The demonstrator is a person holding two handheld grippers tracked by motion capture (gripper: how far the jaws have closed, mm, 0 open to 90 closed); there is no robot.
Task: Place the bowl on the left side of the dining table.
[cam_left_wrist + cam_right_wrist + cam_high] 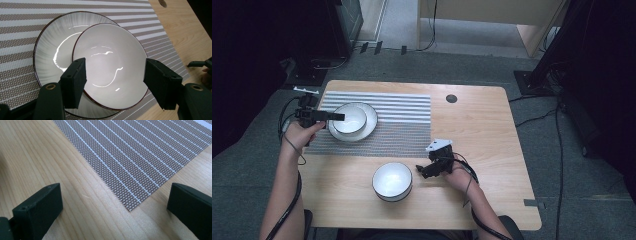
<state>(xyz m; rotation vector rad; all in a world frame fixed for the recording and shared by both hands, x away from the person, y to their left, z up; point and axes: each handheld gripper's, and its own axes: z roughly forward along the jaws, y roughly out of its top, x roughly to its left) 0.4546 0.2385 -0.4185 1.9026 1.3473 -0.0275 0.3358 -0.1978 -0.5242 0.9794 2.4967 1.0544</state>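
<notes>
Glossy white bowl (110, 65), round, thin dark rim, resting in ribbed white plate (50, 50) on striped woven mat (402, 120). Left gripper (115, 82) jaws apart above bowl, gripping nothing. Right gripper (115, 202) jaws wide apart over wooden table (50, 157). Bowls counted: two; second bowl (392, 181) on bare wood.

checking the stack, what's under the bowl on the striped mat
A white plate sits under the bowl, itself on the striped mat. The bowl sits off-centre on it, hiding the plate's right half. The bowl looks empty.
</notes>
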